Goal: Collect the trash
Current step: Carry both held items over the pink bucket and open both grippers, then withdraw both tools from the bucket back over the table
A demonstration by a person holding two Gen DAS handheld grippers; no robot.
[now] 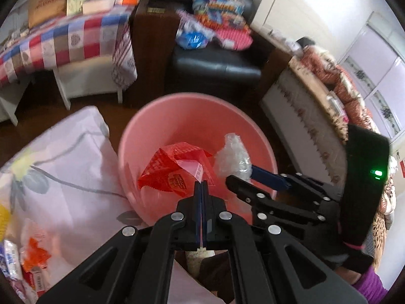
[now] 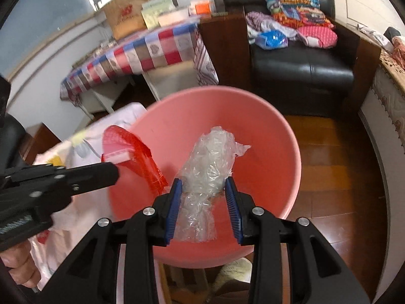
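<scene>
At the far left of the left wrist view, a pale floral cloth (image 1: pixel 63 177) is spread out, with small wrappers (image 1: pixel 33 255) lying on its lower corner. Behind it, a worktop is covered by a checked cloth (image 1: pixel 63 43), and a brown paper bag (image 1: pixel 45 2) is stood on it. At the centre, a pink basin (image 1: pixel 162 131) is seen from above. The left gripper (image 1: pixel 201 185) is held over it, its fingers (image 1: pixel 197 202) pressed together on a corner of a red plastic wrapper (image 1: pixel 174 169), which hangs inside the basin's rim. Just to the right, the right gripper (image 2: pixel 203 185) is held over the same basin; its fingers (image 2: pixel 174 202) stand partly apart, clamped on both sides of a crumpled clear plastic bag (image 2: pixel 210 162). Behind the basin, a black armchair (image 1: pixel 215 68) is piled with coloured fabrics (image 1: pixel 217 7). Further right, a mattress edge (image 1: pixel 298 126) is visible.
</scene>
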